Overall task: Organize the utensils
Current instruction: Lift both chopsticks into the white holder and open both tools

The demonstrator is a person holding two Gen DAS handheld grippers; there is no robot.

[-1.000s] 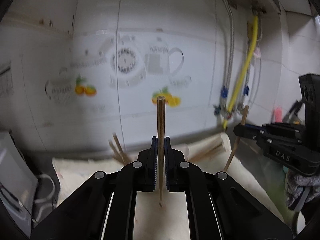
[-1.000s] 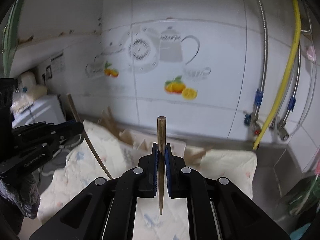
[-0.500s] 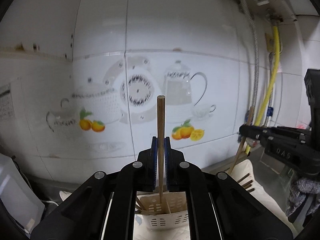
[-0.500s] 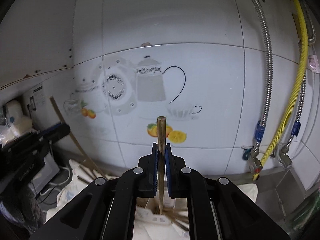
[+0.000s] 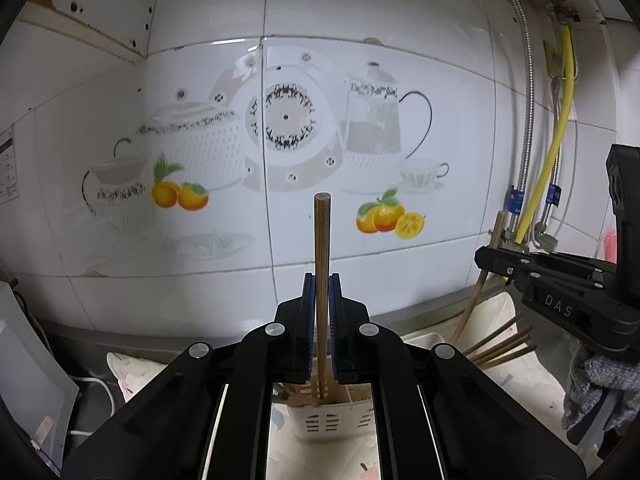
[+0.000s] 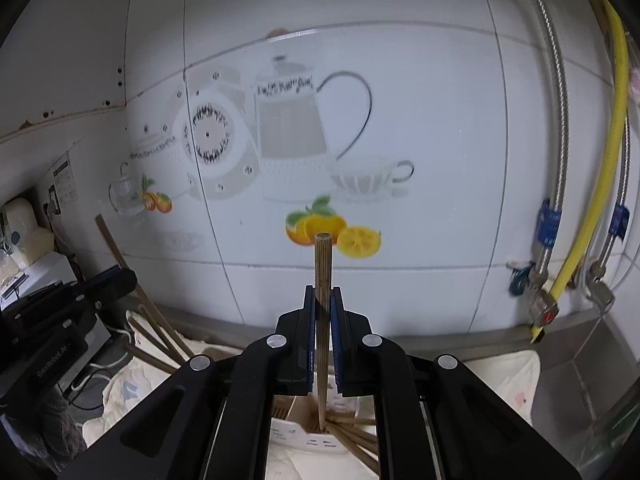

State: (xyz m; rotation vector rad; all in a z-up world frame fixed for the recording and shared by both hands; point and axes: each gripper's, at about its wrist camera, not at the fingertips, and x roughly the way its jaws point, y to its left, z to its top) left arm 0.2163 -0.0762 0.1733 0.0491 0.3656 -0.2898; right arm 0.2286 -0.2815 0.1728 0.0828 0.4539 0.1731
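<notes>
My left gripper (image 5: 320, 292) is shut on a wooden chopstick (image 5: 322, 240) that stands upright between its blue pads. Its lower tip hangs over a white slotted utensil holder (image 5: 328, 420) with sticks in it. My right gripper (image 6: 322, 304) is likewise shut on an upright chopstick (image 6: 322, 264), whose tip points into the same holder (image 6: 296, 436), where several chopsticks (image 6: 356, 440) lean. Each gripper also shows in the other's view: the right gripper (image 5: 494, 258) at the right edge and the left gripper (image 6: 120, 280) at the left, each with its stick.
A tiled wall with a teapot and orange decal stands close behind the holder. Loose chopsticks (image 5: 504, 344) lie on the pale cloth (image 5: 520, 376). A yellow hose (image 6: 596, 184) and metal hoses run down at the right, above a steel sink edge (image 6: 592, 344). White appliances (image 6: 28, 236) sit at the left.
Both grippers have moved forward toward the wall, and the white holder has come into view under the two stick tips. Both stay shut on their chopsticks.
</notes>
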